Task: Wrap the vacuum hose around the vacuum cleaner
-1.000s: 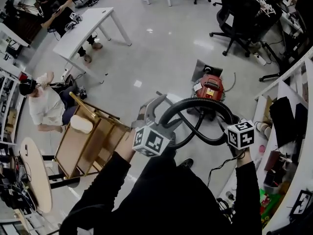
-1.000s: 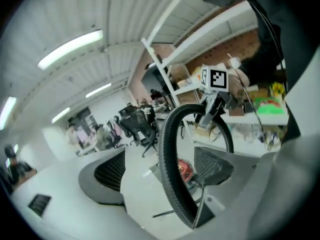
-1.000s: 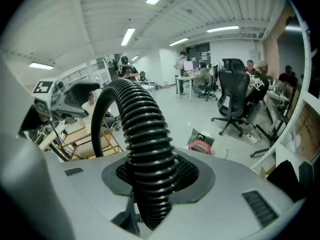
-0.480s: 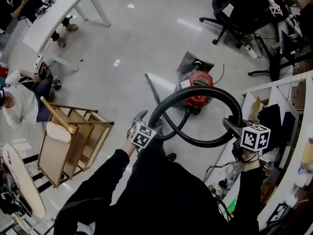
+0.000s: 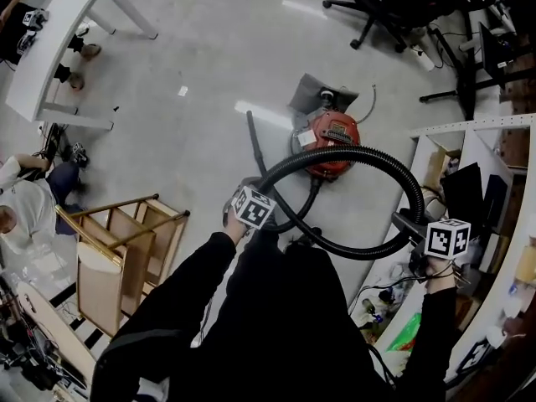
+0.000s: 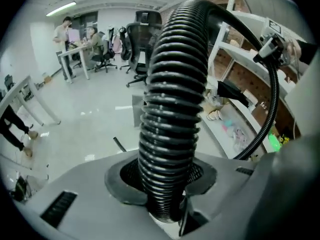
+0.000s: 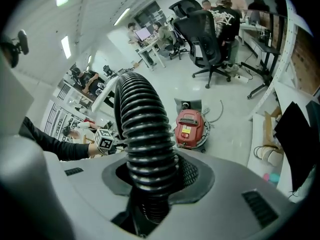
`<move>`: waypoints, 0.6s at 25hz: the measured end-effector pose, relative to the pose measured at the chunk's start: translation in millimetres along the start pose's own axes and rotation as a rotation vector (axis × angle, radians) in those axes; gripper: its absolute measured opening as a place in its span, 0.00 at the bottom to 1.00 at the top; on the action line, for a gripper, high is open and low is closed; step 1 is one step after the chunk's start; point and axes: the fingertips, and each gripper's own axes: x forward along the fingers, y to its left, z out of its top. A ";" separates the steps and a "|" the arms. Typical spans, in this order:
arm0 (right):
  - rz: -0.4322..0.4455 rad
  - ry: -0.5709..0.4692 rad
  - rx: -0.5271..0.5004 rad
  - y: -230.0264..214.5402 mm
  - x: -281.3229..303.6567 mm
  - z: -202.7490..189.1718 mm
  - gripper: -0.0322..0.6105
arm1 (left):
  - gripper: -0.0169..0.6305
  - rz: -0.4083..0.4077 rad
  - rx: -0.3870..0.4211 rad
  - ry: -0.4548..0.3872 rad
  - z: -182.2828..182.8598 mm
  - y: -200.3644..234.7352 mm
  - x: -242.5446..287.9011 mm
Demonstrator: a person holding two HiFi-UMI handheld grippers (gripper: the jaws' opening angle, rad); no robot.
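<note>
Near the centre of the head view, on the pale floor: vacuum cleaner [image 5: 331, 141], a red canister sitting upright, well apart from both hands.

Item: vacuum hose [image 5: 368, 156], black and ribbed. It rose in a wide arch from the lower centre of the frame to the right edge. A second run sagged back beneath that arch toward the canister. None of it was yet wound round the body.

Handling, as judged: light, flexible and springy, likely to keep its curve and push back against a tight bend. The ribs should stop it slipping. The best holds were on the ribbed length, two well apart, so that a loop could be shaped and laid round the canister. A hard pull would probably drag the canister across the smooth floor.

Left gripper [image 6: 167, 204]: jaws had just been closing. The hose stood between them and the pads were clenched on its ribs. It sat at the lower centre-left of the head view, at the near foot of the arch, pointing steeply down.

Right gripper [image 7: 150, 204]: clamped on the hose at the far foot of the arch. It sat at the right edge of the head view, beside the shelving [image 5: 469, 128], also tilted down.

Arms: both in black sleeves, reaching forward and down from the lower edge, spread wide with the arch between them.

Also present: wooden frame [image 5: 126, 241], lower left.
</note>
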 end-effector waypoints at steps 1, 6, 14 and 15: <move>0.002 0.009 0.005 -12.0 4.5 1.4 0.29 | 0.27 0.013 -0.018 0.009 7.9 6.8 5.2; 0.051 0.036 0.011 -84.5 27.4 22.1 0.29 | 0.27 0.069 0.001 0.023 61.6 29.6 20.5; 0.072 0.089 -0.009 -224.8 76.3 48.2 0.29 | 0.25 0.107 0.077 0.093 133.7 14.7 47.0; 0.062 0.102 -0.016 -242.8 83.4 49.1 0.29 | 0.25 0.125 0.083 0.107 141.2 16.2 56.8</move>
